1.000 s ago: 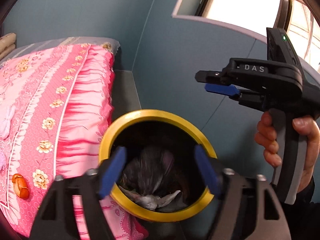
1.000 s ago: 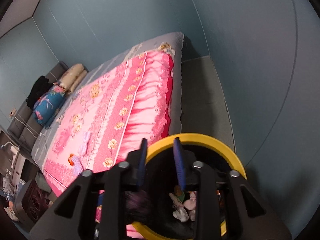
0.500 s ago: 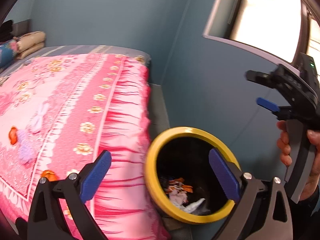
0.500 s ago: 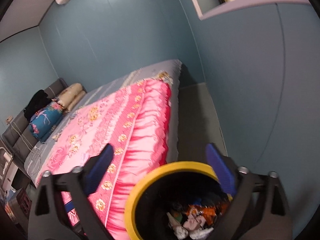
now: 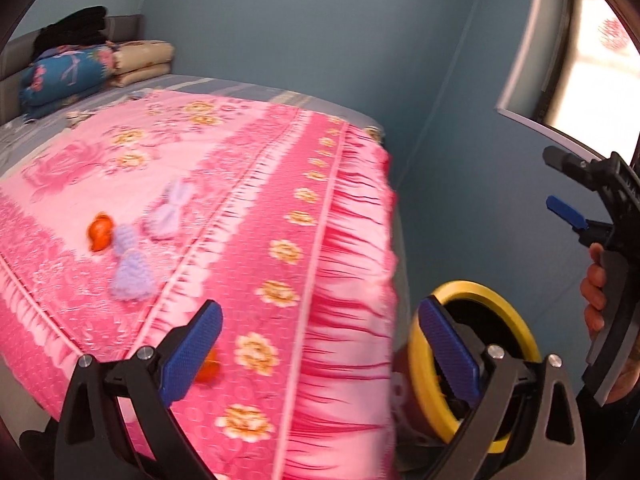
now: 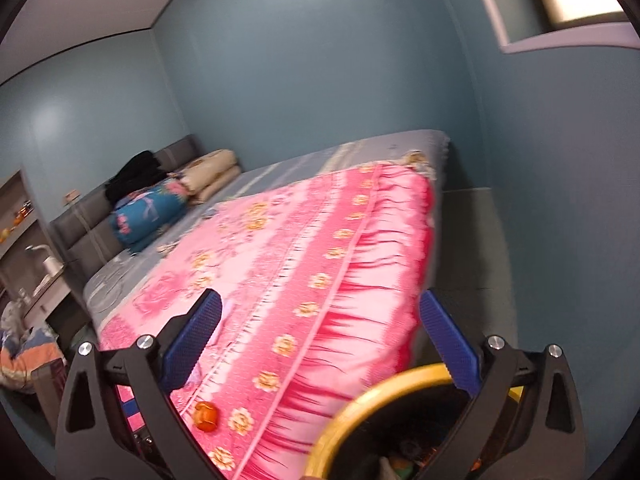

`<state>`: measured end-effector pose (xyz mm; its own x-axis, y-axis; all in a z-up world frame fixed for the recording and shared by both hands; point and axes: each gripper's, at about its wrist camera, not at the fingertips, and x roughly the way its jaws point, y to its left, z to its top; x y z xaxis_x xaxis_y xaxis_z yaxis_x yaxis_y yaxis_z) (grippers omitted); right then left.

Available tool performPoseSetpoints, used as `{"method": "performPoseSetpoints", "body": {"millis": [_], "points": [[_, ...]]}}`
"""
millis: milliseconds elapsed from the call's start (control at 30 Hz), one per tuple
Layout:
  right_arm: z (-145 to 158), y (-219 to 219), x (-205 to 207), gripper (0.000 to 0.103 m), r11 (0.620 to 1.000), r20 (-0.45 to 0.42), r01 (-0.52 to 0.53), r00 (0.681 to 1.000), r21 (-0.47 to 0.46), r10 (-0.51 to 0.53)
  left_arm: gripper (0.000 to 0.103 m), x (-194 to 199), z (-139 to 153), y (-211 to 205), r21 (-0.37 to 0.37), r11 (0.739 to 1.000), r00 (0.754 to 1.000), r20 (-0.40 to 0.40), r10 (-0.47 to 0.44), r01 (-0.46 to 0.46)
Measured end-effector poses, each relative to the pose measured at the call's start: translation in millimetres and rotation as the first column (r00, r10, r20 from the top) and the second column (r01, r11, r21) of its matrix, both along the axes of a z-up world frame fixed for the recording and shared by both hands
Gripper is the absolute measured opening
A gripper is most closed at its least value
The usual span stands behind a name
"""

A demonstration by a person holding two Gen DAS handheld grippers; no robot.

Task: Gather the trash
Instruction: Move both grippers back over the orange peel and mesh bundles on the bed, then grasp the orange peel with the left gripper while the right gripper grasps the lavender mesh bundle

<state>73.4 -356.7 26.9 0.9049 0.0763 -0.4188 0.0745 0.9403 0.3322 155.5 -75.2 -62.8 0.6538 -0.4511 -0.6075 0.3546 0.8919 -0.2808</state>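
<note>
My left gripper (image 5: 320, 352) is open and empty, hovering over the near edge of the pink flowered blanket (image 5: 280, 200). On the blanket lie two orange scraps (image 5: 99, 232) (image 5: 208, 368) and two lilac wrappers (image 5: 132, 268) (image 5: 170, 212). The yellow-rimmed black bin (image 5: 480, 290) stands on the floor beside the bed, behind the left gripper's right finger. My right gripper (image 6: 322, 342) is also open and empty, above the bin's rim (image 6: 360, 408), with an orange scrap (image 6: 206, 416) low between its fingers. Trash (image 6: 400, 464) shows inside the bin.
The right gripper (image 5: 554, 180), held by a hand (image 5: 596, 292), stands at the right edge of the left wrist view. Folded bedding (image 5: 64, 76) lies at the headboard. A narrow floor strip (image 6: 472, 240) runs between the bed and the blue wall. A desk (image 6: 44, 280) stands far left.
Both grippers opened wide over the bin, then swung left toward the bed. The bin slid to the lower right of both views and the scraps on the blanket came into sight.
</note>
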Motion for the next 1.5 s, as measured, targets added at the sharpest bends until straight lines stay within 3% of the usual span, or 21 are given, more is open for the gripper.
{"method": "performPoseSetpoints", "body": {"millis": [167,267,467,733,1100,1200,1433,1500], "points": [[1.7,33.4,34.2,0.095,0.993,0.025,-0.121,0.992,-0.018,0.121,0.095,13.8,-11.7,30.4,0.018,0.997,0.997,-0.016,0.078,-0.078],[-1.0,55.0,60.8,0.095,0.990,-0.005,-0.140,0.990,-0.032,0.140,0.095,20.2,-22.2,44.4,0.043,0.992,0.992,-0.019,0.123,-0.123],[-14.7,96.0,126.8,0.095,0.962,-0.071,-0.272,0.959,0.020,0.273,0.095,30.4,-46.5,61.8,0.059,0.984,0.983,-0.060,0.171,-0.168],[-51.6,188.6,213.9,0.095,0.888,-0.232,-0.452,0.876,-0.088,0.423,0.095,47.9,-82.9,71.6,0.074,0.981,0.971,-0.145,0.189,-0.180],[-152.5,281.7,326.5,0.095,0.834,-0.501,-0.545,0.746,-0.083,0.438,0.095,66.3,-110.4,72.6,0.075,0.982,0.962,-0.200,0.185,-0.173],[-174.4,290.2,343.0,0.095,0.836,-0.543,-0.546,0.720,-0.059,0.432,0.095,71.1,-117.9,70.2,0.068,0.985,0.961,-0.218,0.169,-0.158],[-200.5,313.6,362.6,0.095,0.824,-0.597,-0.558,0.695,-0.100,0.399,0.094,76.4,-129.7,67.2,0.053,0.989,0.959,-0.244,0.147,-0.138],[-203.7,317.6,366.9,0.095,0.822,-0.611,-0.561,0.686,-0.100,0.395,0.089,76.9,-131.7,65.3,0.056,0.990,0.960,-0.243,0.140,-0.130]]}}
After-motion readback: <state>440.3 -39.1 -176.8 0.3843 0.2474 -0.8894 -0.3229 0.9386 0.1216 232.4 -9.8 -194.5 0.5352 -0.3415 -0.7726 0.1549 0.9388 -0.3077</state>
